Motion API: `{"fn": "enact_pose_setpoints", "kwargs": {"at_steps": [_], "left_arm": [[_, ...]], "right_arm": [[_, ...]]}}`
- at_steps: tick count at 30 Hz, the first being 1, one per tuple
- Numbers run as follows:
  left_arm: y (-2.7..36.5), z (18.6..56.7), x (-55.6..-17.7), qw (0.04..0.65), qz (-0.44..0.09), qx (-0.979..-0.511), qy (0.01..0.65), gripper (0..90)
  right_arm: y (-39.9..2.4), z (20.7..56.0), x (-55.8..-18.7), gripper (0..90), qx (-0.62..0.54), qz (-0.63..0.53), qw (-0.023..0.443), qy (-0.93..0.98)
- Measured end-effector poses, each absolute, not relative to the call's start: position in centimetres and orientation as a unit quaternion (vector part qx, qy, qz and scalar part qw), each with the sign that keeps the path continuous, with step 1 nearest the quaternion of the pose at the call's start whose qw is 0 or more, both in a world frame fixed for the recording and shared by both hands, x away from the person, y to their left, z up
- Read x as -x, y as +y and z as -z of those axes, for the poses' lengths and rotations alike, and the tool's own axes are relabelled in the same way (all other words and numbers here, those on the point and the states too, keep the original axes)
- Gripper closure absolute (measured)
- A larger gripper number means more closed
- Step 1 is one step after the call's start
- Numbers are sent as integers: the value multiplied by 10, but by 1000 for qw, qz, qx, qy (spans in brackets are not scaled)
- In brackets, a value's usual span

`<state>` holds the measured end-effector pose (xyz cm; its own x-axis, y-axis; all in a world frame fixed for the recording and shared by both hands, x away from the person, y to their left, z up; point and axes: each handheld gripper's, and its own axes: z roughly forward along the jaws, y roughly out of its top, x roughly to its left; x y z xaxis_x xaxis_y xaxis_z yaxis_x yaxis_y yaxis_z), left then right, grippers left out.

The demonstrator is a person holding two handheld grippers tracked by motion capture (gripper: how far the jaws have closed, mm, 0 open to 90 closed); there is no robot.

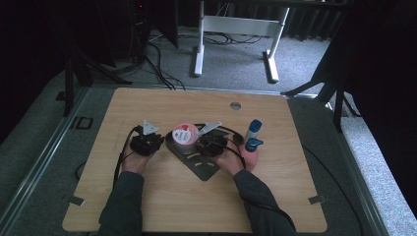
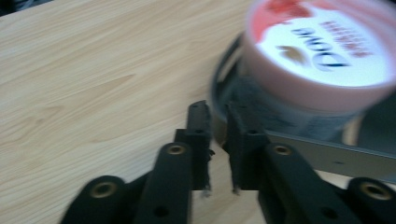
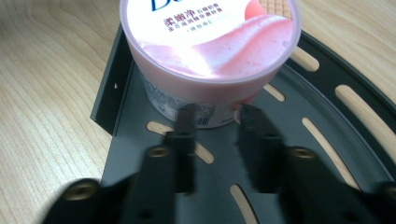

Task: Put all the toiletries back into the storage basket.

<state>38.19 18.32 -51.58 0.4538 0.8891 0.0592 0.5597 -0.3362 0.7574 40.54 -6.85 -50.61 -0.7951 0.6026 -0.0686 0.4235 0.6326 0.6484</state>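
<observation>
- Left gripper view showed my left gripper (image 2: 218, 140) with its jaws drawn narrow, only a slim gap between the pads and nothing caught in it; the tips sat right at the edge of the dark metal tray (image 2: 327, 156).
- Just beyond those tips stood the pink Dove tub (image 2: 322, 60), blurred, resting on the tray.
- Right gripper view had my right gripper (image 3: 217, 126) part-closed, jaws apart with nothing between the pads, tips just short of the tub's (image 3: 210, 51) lower wall.
- That tub stood upright in the tray's (image 3: 322, 93) slotted corner, lid on.
- From the high view, both grippers, left (image 1: 146, 140) and right (image 1: 210, 141), flanked the tub (image 1: 185, 135) on the wooden table (image 1: 147, 196).
- A blue-capped bottle (image 1: 253, 129) stood near my right hand (image 1: 241, 158).
</observation>
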Motion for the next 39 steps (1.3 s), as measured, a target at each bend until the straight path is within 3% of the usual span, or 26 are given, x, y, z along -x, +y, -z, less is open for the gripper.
{"fn": "enact_pose_setpoints", "kwargs": {"at_steps": [2,4,18,39], "left_arm": [[186,517,-384,342,-238,-778,471,895],[186,519,-386,337,-240,-777,475,900],[183,530,-395,322,-230,-775,493,900],[173,531,-397,327,-222,-780,485,900]], "right_arm": [[-69,506,-407,852,-300,-312,143,890],[-70,507,-409,900,-310,-309,144,887],[-67,505,-425,900,-363,-310,161,864],[-66,509,-433,900,-376,-319,141,858]]}}
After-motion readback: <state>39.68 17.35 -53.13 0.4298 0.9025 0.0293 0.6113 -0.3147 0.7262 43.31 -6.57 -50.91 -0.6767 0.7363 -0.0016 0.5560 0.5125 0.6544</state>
